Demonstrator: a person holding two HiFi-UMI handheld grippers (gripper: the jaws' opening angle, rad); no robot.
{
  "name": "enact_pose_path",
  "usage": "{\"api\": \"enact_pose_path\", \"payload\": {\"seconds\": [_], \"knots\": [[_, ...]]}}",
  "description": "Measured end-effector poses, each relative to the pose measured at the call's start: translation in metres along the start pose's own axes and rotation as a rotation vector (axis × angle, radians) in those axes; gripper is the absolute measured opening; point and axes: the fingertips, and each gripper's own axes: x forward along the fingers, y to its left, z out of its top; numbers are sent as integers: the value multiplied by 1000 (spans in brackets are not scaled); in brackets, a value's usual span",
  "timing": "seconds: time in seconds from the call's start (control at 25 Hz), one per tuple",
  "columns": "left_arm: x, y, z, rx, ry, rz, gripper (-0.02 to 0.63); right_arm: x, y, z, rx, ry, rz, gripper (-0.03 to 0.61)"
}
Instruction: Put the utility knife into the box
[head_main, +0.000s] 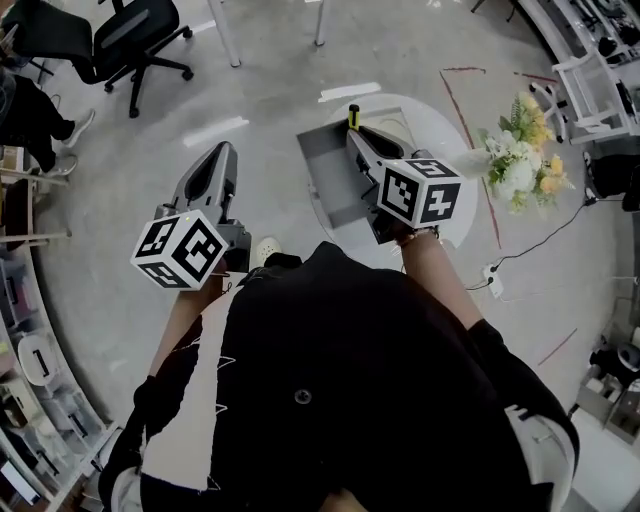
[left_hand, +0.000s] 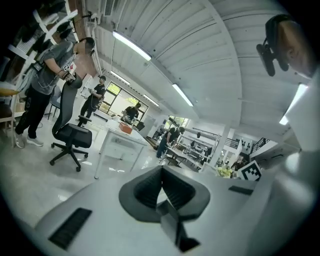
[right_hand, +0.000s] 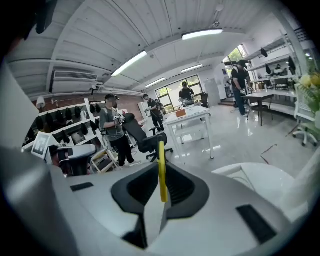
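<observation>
Seeing the box (head_main: 330, 190) only from above, our right gripper (right_hand: 162, 180) pinching the yellow utility knife (right_hand: 161, 160) up close, left gripper (left_hand: 161, 185) closed, empty.

Left gripper (head_main: 222, 150) fingers together, empty; right gripper (head_main: 356, 133) fingers in tight grip.

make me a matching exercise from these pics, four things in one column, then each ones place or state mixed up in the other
Things:
1. left gripper
2. right gripper
3. open grey box
4. bunch of white and yellow flowers

Places or states:
A. on the round white table, by the right gripper's tip
B. jaws together, nothing between them
C. furthest right of the four in the head view
D. shut on the yellow utility knife

Pairs: 1-B, 2-D, 3-A, 4-C
</observation>
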Motion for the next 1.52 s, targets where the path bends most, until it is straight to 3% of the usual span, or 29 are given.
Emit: {"api": "enact_pose_path", "payload": {"seconds": [0.24,0.44,0.76,1.52], "knots": [[58,19,17,9,72,-78,11,23,-42,-2,88,37,-130,49],[77,42,29,19,100,-125,11,35,-57,-28,162,75,-231,49],[101,69,19,24,171,-179,11,52,-79,-76,239,148,-342,49],[90,113,17,-10,184,-135,11,59,-99,-175,309,409,-423,49]]}}
